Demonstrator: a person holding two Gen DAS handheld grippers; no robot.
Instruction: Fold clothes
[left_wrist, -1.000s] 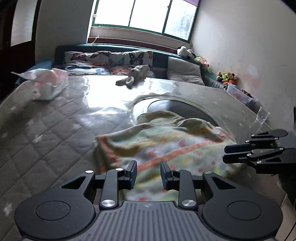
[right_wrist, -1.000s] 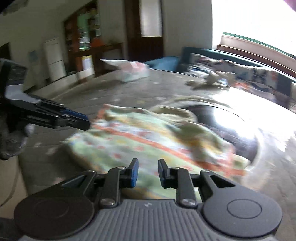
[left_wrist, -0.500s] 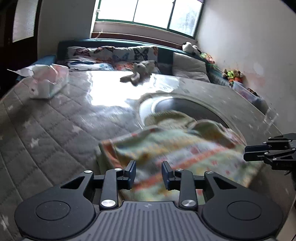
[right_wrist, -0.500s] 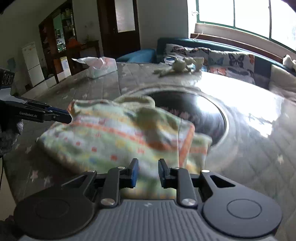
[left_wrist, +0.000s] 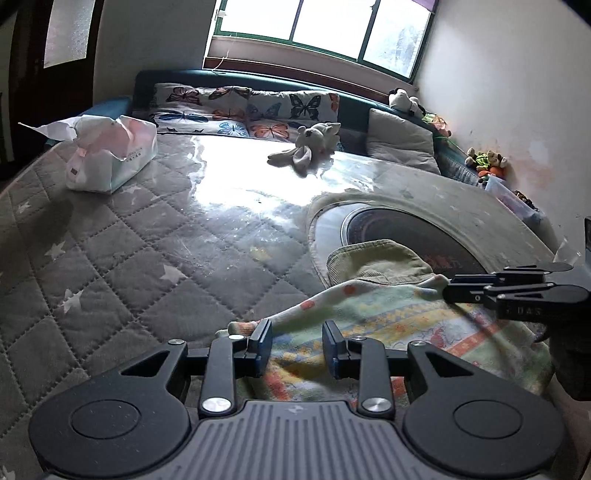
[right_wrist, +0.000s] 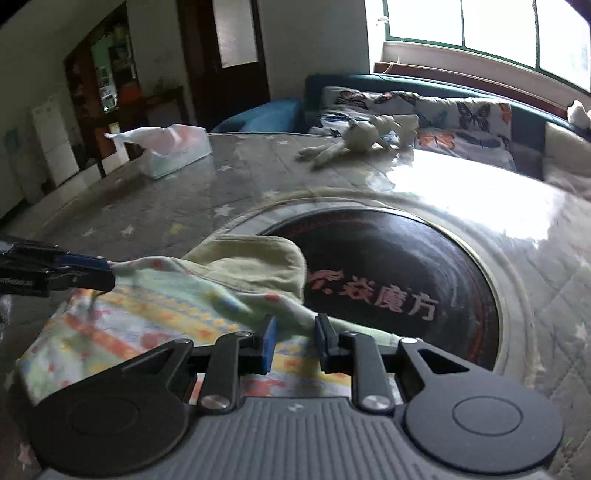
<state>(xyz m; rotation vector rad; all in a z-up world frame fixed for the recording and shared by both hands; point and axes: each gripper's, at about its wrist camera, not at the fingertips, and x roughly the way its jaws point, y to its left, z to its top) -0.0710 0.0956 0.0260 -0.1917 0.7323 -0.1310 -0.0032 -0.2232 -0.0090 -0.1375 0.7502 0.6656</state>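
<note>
**Both grippers low over a patterned garment at the desk's near edge**

The desk (left_wrist: 122, 236) is round, covered with a grey quilted star-print cloth under a clear glossy sheet, with a dark round inset (right_wrist: 399, 273) bearing pale characters at its middle. A tissue pack (left_wrist: 110, 155) with a sheet poking out stands at the far left, well apart from the work. A pale plush rabbit (left_wrist: 306, 147) lies near the far rim. Behind the desk runs a teal sofa with butterfly-print cushions (left_wrist: 243, 110) and a grey pillow (left_wrist: 402, 144); small soft toys (left_wrist: 484, 162) sit along the right wall below the window. None of these lies between the grippers and the cloth.

The garment (left_wrist: 388, 317), pastel with orange and yellow bands and a plain pale-green collar part (right_wrist: 258, 258), lies crumpled on the near side of the desk, its green part overlapping the edge of the dark inset.

The left gripper (left_wrist: 297, 343) points forward and slightly down at the garment's left edge, its fingers spread with cloth between them, no pinch visible. The right gripper (right_wrist: 293, 339) sits low at the garment's right side, fingers likewise spread, a raised fold of fabric running between them. In the left wrist view it reaches in side-on from the right, its tips over the garment's far corner.
</note>
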